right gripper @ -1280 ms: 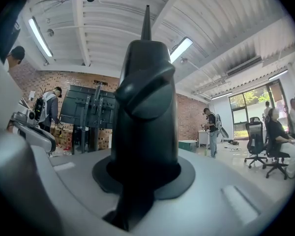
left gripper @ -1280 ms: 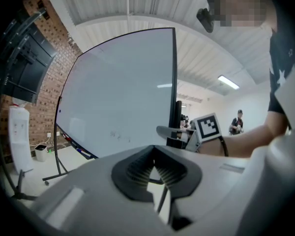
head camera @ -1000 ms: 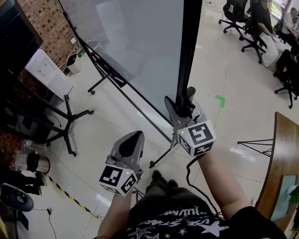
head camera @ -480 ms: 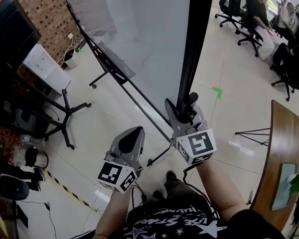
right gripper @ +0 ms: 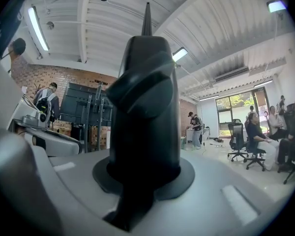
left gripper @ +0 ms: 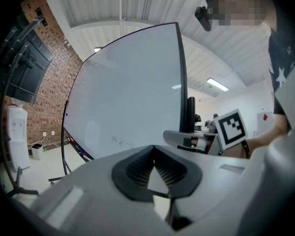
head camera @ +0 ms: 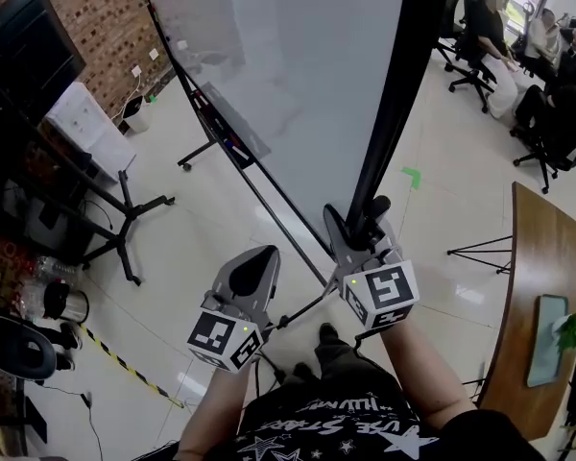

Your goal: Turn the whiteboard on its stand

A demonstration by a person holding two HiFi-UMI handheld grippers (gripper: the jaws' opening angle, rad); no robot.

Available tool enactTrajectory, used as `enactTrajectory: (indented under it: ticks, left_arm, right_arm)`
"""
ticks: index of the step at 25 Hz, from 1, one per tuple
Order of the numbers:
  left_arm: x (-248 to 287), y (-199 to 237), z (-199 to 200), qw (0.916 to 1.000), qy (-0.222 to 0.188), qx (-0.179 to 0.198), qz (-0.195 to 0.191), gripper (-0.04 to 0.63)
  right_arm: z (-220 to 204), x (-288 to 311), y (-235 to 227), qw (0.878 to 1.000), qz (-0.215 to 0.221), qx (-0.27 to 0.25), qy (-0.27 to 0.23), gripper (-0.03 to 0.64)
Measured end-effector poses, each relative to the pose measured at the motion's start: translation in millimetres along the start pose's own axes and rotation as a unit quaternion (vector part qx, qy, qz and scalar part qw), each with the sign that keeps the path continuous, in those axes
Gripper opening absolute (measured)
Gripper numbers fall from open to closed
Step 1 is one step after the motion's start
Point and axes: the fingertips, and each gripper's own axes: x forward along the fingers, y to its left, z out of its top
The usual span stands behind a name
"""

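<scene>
The whiteboard stands tall on its rolling stand, its pale face toward me and its black side frame running down to my right gripper. That gripper is shut on the frame, which fills the gap between its jaws in the right gripper view as a black post. My left gripper hangs lower and to the left, apart from the board, shut with nothing in it. The left gripper view looks up at the board, with the right gripper at the board's edge.
A pen tray runs along the board's bottom edge above the stand's castered foot. A black tripod stand is at the left by a brick wall. A wooden table stands at the right. People on office chairs sit far right.
The board's black frame and my right gripper on it have shifted right and leaned further. More of the board's face now shows. The left gripper has hardly moved.
</scene>
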Motion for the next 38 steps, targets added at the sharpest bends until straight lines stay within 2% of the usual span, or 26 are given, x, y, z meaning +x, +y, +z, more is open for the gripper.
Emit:
enactTrajectory:
  ticks: [12,21,32,38]
  left_arm:
    - [-49,-15,-6,0.9995,-0.003,-0.002,-0.032,0.003]
    - [-69,-22,-20,0.9984,0.002,-0.020,-0.052,0.003]
    - [-76,-19,-10,0.9988,-0.010,-0.019,-0.045,0.003]
    - [-88,-12,-16,0.9993,0.001,-0.024,-0.029,0.003]
  right_arm:
    - [4,-46,43,1.000,-0.030,-0.002,0.010,0.086]
    - [4,-78,76,0.999,-0.048,0.001,0.015,0.086]
    - [1,-73,83,0.998,-0.061,-0.003,0.018,0.086]
    - [-2,-57,105,0.999,-0.042,0.012,0.031,0.087]
